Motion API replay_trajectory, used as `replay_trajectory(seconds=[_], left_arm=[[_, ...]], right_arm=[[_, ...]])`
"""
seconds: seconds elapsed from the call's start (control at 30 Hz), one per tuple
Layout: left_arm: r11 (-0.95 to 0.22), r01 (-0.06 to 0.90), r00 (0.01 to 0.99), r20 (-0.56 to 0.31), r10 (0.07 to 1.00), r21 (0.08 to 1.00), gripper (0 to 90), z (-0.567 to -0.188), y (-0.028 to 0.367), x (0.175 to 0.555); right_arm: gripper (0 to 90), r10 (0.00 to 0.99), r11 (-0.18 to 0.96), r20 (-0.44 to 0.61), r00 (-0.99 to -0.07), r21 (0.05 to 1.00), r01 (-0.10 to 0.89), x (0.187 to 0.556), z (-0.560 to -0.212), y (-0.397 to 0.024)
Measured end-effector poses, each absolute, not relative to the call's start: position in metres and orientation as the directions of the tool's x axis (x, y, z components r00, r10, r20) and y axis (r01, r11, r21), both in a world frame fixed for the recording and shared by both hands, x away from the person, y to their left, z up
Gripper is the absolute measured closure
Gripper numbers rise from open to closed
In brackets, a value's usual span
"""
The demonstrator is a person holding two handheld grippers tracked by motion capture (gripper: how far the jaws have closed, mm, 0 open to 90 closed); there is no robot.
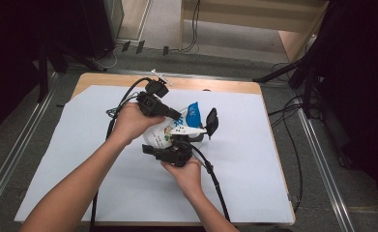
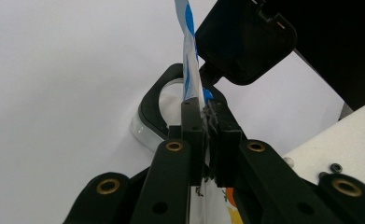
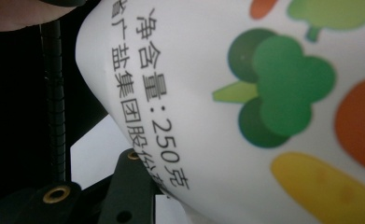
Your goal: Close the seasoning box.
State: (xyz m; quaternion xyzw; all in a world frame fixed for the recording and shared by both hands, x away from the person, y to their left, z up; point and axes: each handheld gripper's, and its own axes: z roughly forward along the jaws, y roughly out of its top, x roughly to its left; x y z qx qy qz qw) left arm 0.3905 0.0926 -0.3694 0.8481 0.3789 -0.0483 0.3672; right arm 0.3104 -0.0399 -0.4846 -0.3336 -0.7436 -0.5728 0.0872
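Nearest me, the right gripper (image 1: 173, 153) comes up from the near side, its fingers pinching the belly of one white salt bag (image 1: 165, 133) printed with vegetables. Above it the left gripper (image 1: 153, 104) has its fingers pressed together on the bag's flat blue-and-white top edge (image 2: 189, 56). That two-point hold looks meant to keep the bag steady and tilted over the single clear container (image 2: 148, 122) with the black rim, whose hinged black lid (image 1: 211, 122) stands flipped open on the right. The bag hangs mid-desk, above the white sheet (image 1: 80, 159) covering the desk (image 1: 104, 78). One bag, one container, two grippers.
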Motion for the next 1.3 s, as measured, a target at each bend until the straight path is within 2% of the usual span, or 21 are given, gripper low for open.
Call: replay_trajectory(seconds=[1.3], left_arm=[[-0.439,0.669,0.712,-0.35,0.609,0.6,86.9,-0.3696,0.0918,0.3897]], right_arm=[[68.8,0.394,0.12,0.519,-0.759,0.789,0.602,0.3126,-0.4841,-0.0406]])
